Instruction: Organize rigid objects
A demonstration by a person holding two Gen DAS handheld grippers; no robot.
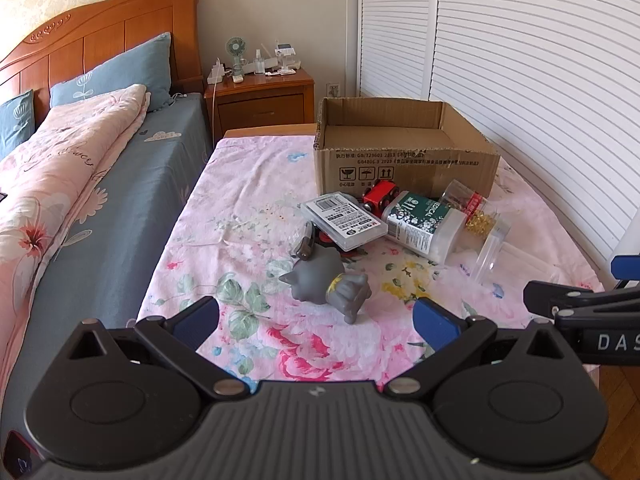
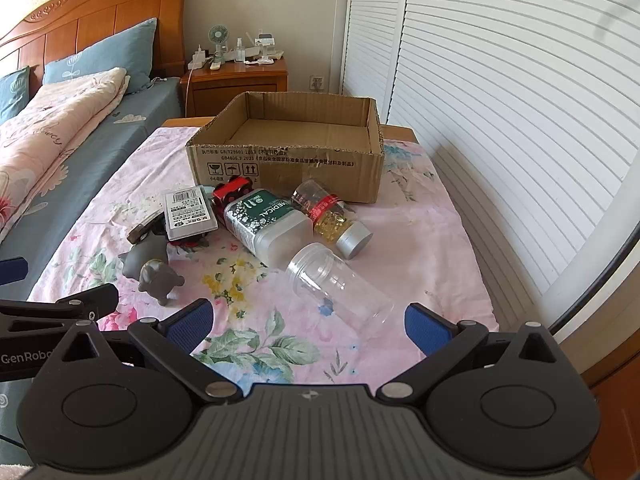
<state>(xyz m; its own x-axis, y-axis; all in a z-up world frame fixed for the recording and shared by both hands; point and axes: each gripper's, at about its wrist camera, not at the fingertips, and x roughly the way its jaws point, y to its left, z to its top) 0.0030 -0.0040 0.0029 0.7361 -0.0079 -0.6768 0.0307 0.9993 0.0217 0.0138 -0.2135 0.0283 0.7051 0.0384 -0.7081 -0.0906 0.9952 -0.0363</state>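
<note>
Both the left gripper (image 1: 316, 316) and right gripper (image 2: 308, 320) are wide open, holding nothing. The clear plastic jar (image 2: 340, 284) lies near the cardboard box (image 2: 288, 168) (light, slippery); grab its middle.

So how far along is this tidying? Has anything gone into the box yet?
Nothing looks done: the box appears empty. Nothing is in hand either; the left tongs and right tongs are both open over the cloth. All is left: the grey toy, flat case, red train, green bottle, capsule bottle and clear jar lie before the box.
</note>
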